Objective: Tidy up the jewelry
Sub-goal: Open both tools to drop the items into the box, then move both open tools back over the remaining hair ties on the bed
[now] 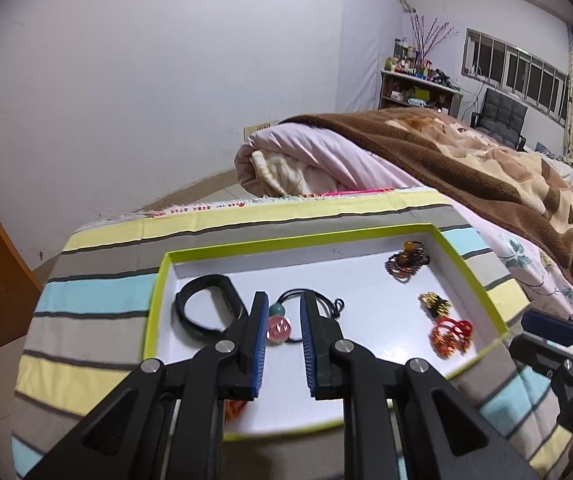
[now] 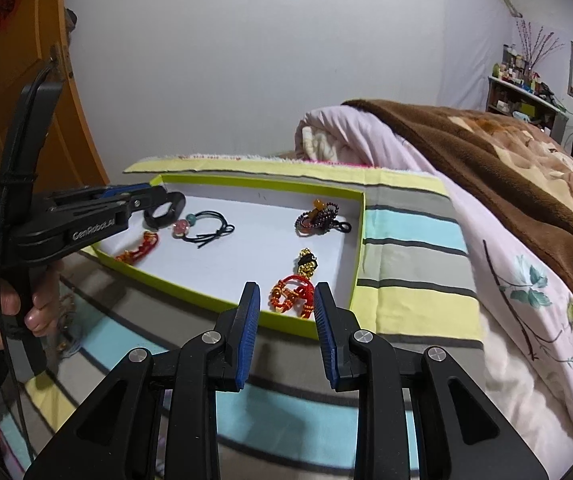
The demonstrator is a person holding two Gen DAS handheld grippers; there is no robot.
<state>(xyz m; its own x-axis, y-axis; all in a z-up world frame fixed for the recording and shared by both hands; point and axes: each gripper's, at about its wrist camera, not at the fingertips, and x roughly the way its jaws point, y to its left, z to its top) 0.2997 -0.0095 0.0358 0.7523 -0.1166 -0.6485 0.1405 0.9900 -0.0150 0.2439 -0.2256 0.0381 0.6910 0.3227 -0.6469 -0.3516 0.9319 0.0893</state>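
A white box lid with a green rim (image 1: 158,300) (image 2: 360,216) lies on a striped cloth. In it are a black wristband (image 1: 206,312) (image 2: 164,212), a black cord with a pink and a teal bead (image 1: 278,328) (image 2: 198,228), a dark beaded bracelet (image 1: 406,262) (image 2: 316,218), a gold and black charm (image 1: 434,304) (image 2: 306,262), a red and gold ornament (image 1: 450,336) (image 2: 292,294) and a red braided piece (image 2: 138,250). My left gripper (image 1: 282,308) (image 2: 154,196) is open above the bead cord. My right gripper (image 2: 284,296) is open just before the red and gold ornament.
The striped cloth (image 2: 406,236) covers a bed. A pink quilt (image 1: 286,164) and a brown blanket (image 2: 506,168) lie behind and to the right of the lid. An orange door (image 2: 18,80) stands at the left. A shelf (image 1: 418,88) stands far back.
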